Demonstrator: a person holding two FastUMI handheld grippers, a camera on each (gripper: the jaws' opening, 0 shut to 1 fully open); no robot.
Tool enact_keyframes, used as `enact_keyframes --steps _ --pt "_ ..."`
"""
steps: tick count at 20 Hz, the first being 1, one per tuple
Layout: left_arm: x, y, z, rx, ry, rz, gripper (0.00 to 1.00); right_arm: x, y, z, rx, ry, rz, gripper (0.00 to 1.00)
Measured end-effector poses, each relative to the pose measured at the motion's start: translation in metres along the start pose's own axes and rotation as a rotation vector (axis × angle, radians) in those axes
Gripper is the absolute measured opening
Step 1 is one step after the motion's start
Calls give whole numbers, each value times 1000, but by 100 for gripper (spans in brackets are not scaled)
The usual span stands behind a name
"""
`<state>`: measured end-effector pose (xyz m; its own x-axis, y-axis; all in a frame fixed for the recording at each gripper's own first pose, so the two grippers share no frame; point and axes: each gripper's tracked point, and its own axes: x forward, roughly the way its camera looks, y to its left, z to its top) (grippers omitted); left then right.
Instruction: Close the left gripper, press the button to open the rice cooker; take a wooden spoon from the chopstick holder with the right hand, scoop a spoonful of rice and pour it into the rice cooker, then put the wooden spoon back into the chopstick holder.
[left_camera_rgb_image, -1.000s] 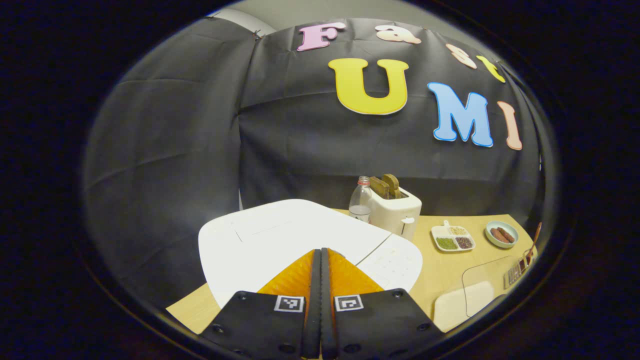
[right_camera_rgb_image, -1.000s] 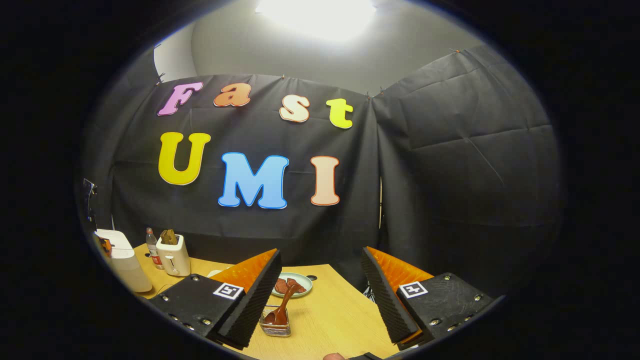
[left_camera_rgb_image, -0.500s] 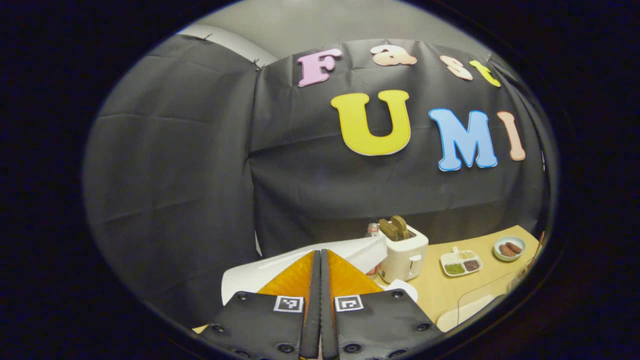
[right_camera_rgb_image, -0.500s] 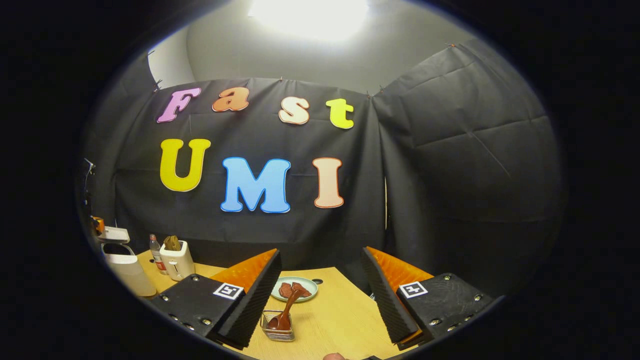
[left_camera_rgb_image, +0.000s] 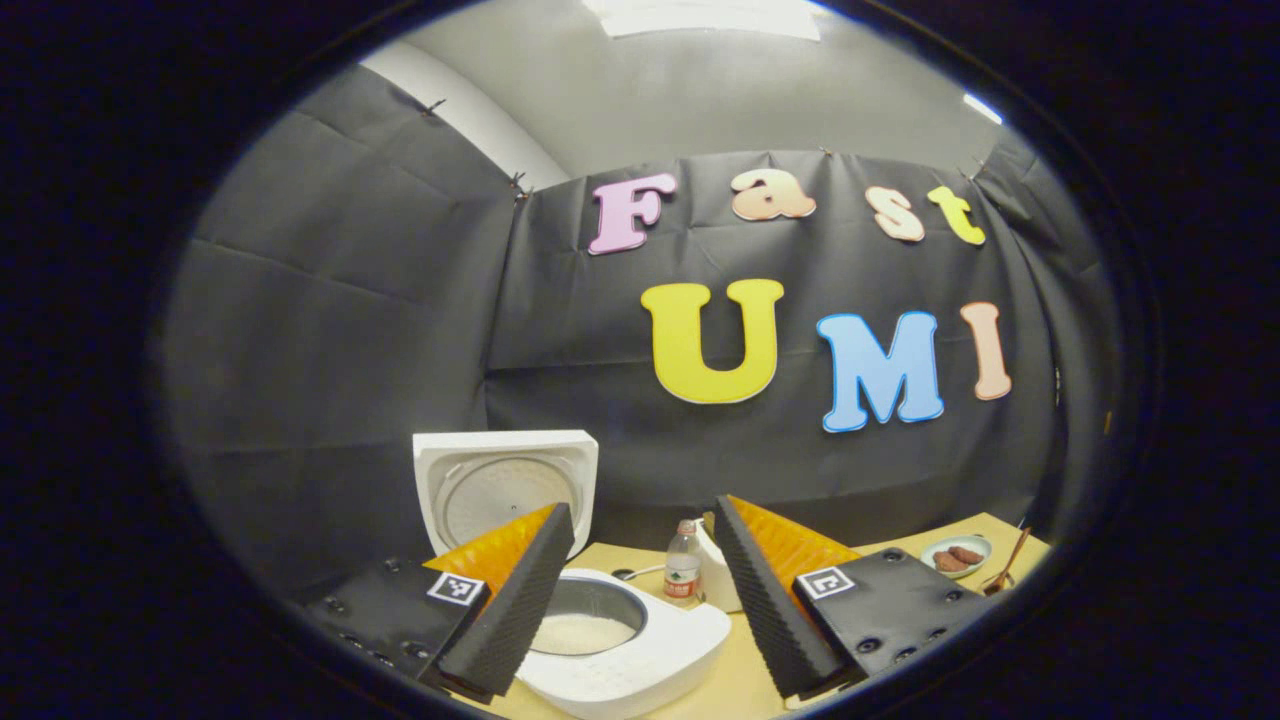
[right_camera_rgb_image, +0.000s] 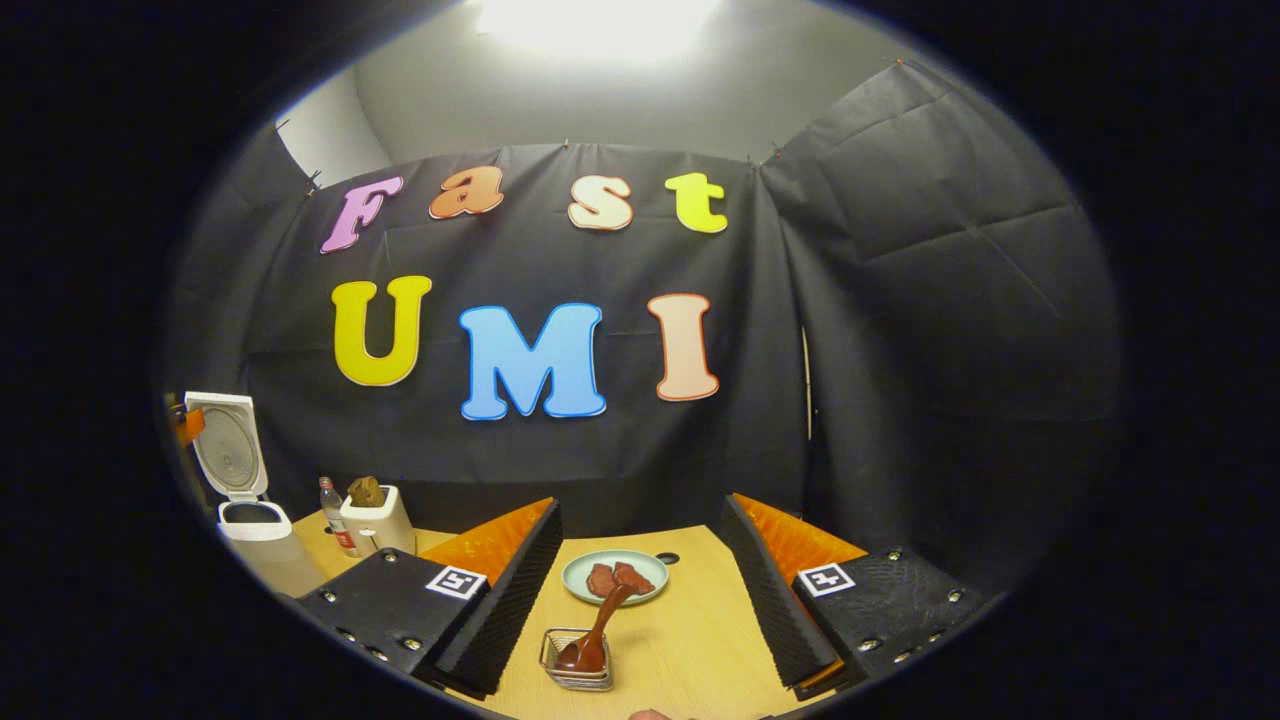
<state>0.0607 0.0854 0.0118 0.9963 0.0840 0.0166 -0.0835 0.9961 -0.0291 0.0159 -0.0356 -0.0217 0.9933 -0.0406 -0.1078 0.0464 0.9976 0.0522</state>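
Note:
The white rice cooker (left_camera_rgb_image: 640, 655) stands open just beyond my left gripper (left_camera_rgb_image: 642, 540), whose fingers are spread wide apart and hold nothing. Its lid (left_camera_rgb_image: 505, 490) stands upright, and white grains lie in the inner pot (left_camera_rgb_image: 585, 632). From the right gripper view, the cooker (right_camera_rgb_image: 250, 525) is far off at the left. My right gripper (right_camera_rgb_image: 642, 525) is open and empty. Between and beyond its fingers, the wooden spoon (right_camera_rgb_image: 598, 635) leans bowl-down in the small wire chopstick holder (right_camera_rgb_image: 575, 668).
A water bottle (left_camera_rgb_image: 683, 575) and a cream toaster (right_camera_rgb_image: 376, 518) with bread stand behind the cooker. A pale green plate (right_camera_rgb_image: 640, 590) holding brown sausages sits just behind the holder. Bare wooden tabletop (right_camera_rgb_image: 690, 640) lies to the right of the holder.
My left gripper went from shut to open and drew back and up from the cooker. The lid swung from flat to upright. The right gripper edged closer to the holder.

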Motion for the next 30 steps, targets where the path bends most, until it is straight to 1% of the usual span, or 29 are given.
enact_keyframes --steps 2,4,5,7,10,14,19,23,25,27,29,30 --pt "-18 -10 12 1 -14 -17 97 14 5 -11 7 36 35 98" --pt "-32 -15 23 11 -35 -21 95 28 6 -20 -1 67 47 98" --pt "-39 -19 26 16 -42 -27 96 34 9 -25 2 81 60 98" --pt "-51 -26 33 14 -46 -41 95 48 14 -36 23 119 81 98" --pt "-63 -30 43 9 -57 -42 96 67 13 -60 74 195 83 98" --pt "-77 -28 48 38 -69 -27 96 93 10 -101 129 313 75 98" --pt "-89 -24 43 53 -46 -11 96 110 11 -153 204 477 82 98" --pt "-100 -21 48 92 -49 3 96 122 13 -190 249 567 72 98" --pt "-104 -17 46 96 -37 14 97 127 16 -210 255 617 70 100" --pt "-109 -11 43 107 -25 32 98 133 19 -225 266 656 77 100" --pt "-112 -8 43 113 -18 43 96 137 27 -237 281 688 99 100" --pt "-113 -8 42 113 -11 43 96 141 29 -241 280 693 99 93"
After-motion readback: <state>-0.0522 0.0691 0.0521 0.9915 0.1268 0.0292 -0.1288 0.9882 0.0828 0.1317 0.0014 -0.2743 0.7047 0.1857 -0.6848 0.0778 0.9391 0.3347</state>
